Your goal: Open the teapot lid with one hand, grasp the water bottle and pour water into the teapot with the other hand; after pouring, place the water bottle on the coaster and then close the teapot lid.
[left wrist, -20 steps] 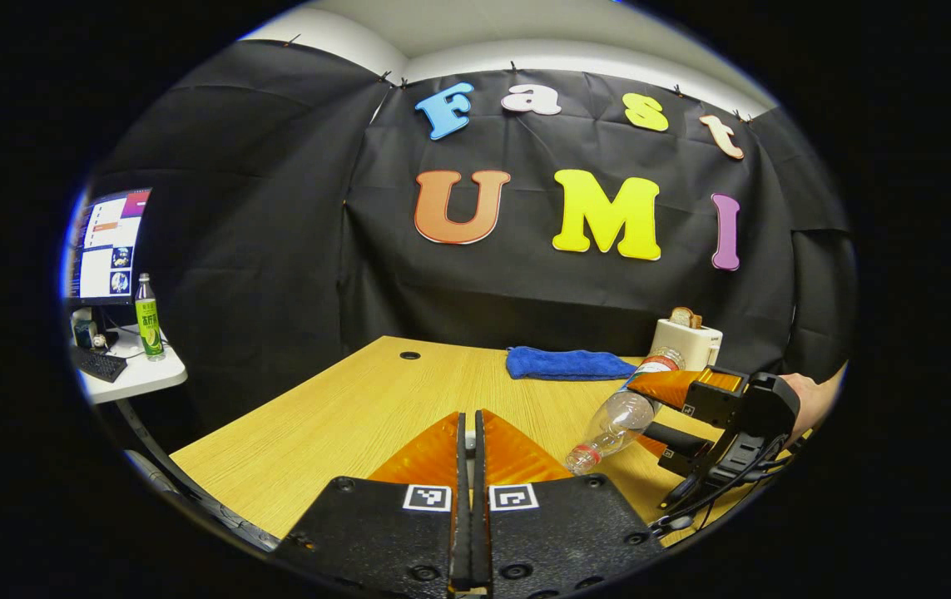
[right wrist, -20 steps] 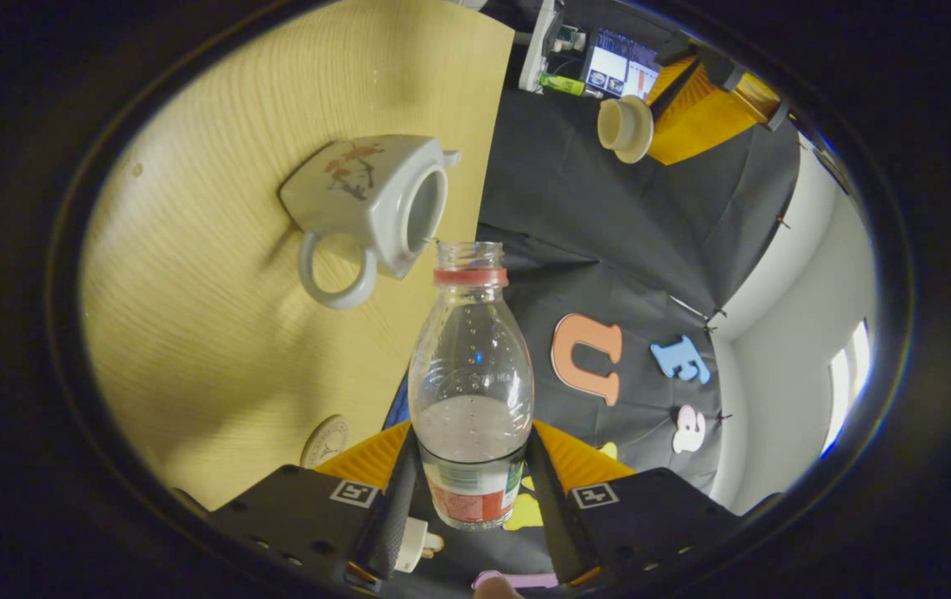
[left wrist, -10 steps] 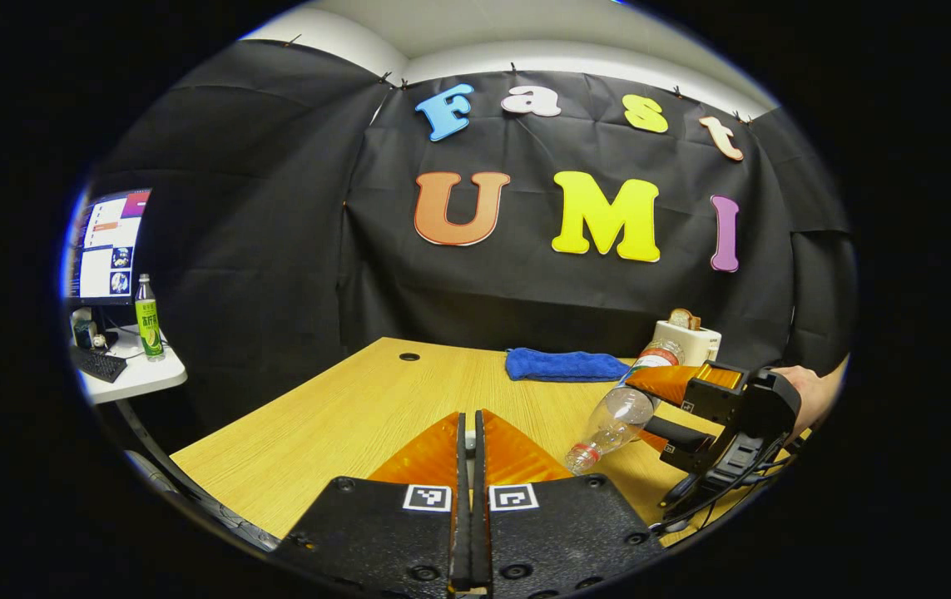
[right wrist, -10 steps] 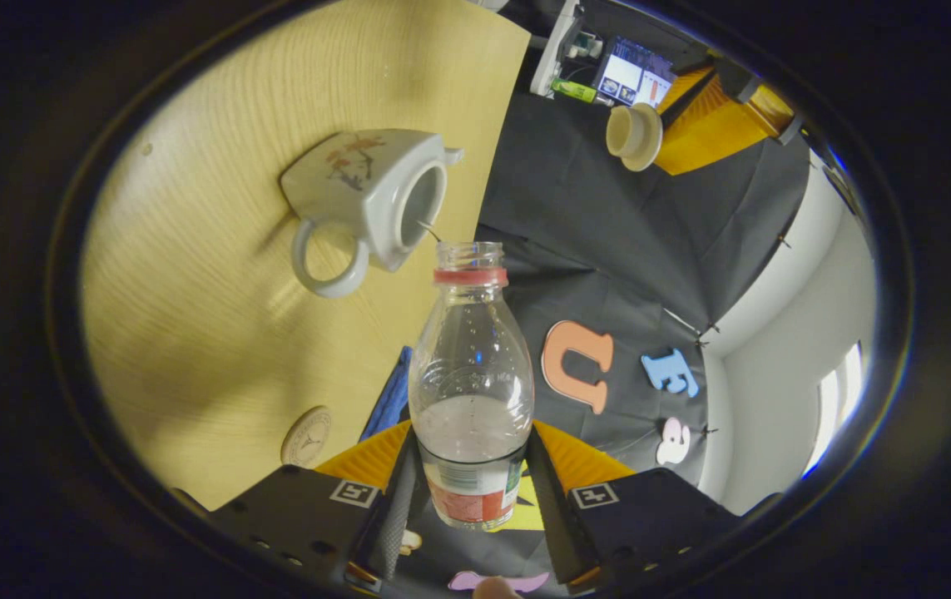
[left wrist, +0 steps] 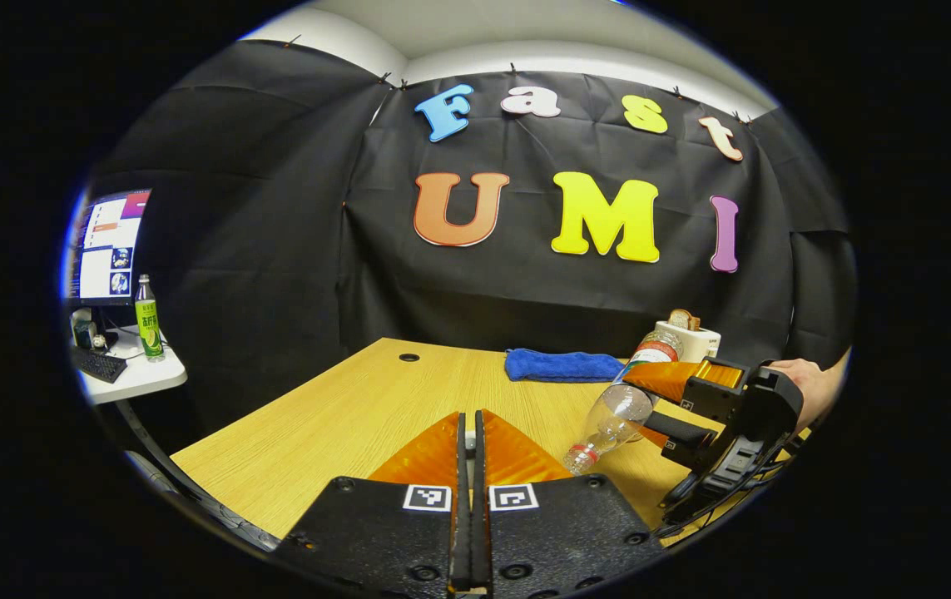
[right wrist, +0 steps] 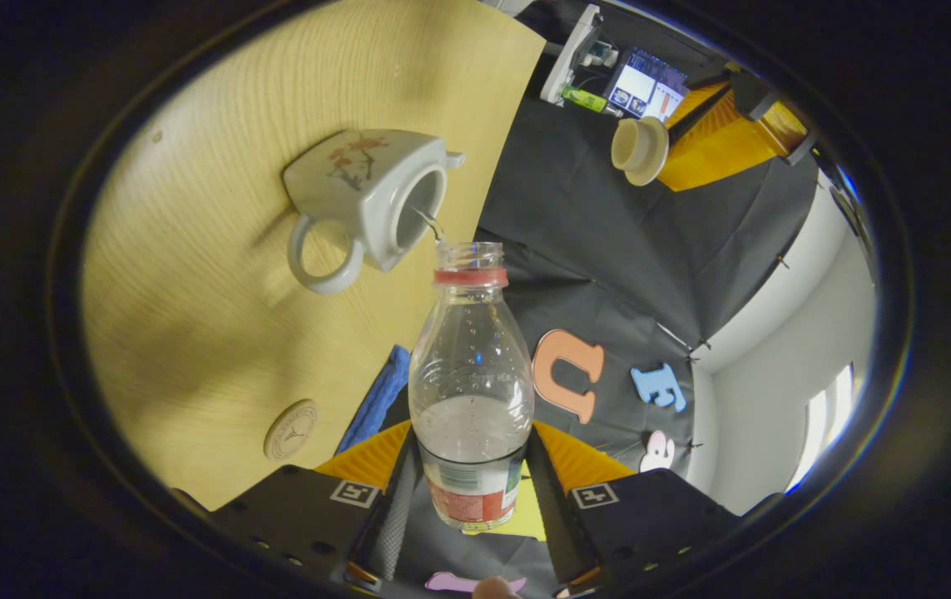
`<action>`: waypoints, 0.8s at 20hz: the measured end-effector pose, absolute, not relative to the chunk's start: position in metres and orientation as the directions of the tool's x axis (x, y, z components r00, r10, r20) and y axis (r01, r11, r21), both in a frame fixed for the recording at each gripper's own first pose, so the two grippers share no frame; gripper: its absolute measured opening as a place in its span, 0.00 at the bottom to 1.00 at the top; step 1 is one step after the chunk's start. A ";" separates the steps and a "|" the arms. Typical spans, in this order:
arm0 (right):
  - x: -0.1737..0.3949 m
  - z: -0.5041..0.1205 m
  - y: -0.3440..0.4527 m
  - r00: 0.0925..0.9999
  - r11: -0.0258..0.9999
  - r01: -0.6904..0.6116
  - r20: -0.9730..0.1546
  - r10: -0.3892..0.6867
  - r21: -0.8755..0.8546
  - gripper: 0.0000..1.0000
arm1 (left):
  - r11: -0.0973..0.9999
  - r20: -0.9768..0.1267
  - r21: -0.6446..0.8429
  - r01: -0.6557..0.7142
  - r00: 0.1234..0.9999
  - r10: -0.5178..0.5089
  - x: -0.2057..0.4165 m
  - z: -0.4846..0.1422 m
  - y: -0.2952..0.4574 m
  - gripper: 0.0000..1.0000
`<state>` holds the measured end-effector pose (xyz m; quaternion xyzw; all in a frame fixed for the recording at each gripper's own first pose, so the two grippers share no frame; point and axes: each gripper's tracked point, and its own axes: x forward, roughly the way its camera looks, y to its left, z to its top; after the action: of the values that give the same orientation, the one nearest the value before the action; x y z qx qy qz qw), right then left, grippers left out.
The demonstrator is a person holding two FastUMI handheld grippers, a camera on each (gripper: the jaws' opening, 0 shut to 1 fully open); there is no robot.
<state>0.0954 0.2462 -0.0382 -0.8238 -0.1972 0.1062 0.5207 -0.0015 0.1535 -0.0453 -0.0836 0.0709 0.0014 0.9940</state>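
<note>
Above the tabletop: right tool clamped on tilted water bottle, thin stream entering open teapot. Left tool holds lid aloft, fingers closed on its knob. Step: pouring. Next, judged: right the bottle, set on coaster.

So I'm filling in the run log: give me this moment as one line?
phase: pouring | right gripper: shut on water bottle, tilted, thin stream into teapot | left gripper: holds lid | coaster: bare
</note>
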 end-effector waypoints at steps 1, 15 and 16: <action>0.094 -0.037 0.247 0.899 -0.381 0.217 0.032 0.436 -0.899 0.70 | 0.986 -0.140 -0.167 -0.016 0.990 -0.007 -0.002 -0.044 0.154 0.03; 0.091 -0.025 0.256 0.879 -0.425 0.295 0.069 0.471 -0.855 0.69 | 0.983 -0.139 -0.183 -0.026 0.990 0.001 -0.004 -0.042 0.155 0.03; 0.092 -0.025 0.256 0.879 -0.426 0.298 0.070 0.473 -0.854 0.68 | 0.983 -0.139 -0.183 -0.027 0.990 0.001 -0.003 -0.043 0.157 0.03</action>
<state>0.0916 0.2559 -0.0245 -0.8396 -0.2293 0.0904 0.4840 -0.0029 0.1575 -0.0429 -0.0928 0.0693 0.0072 0.9932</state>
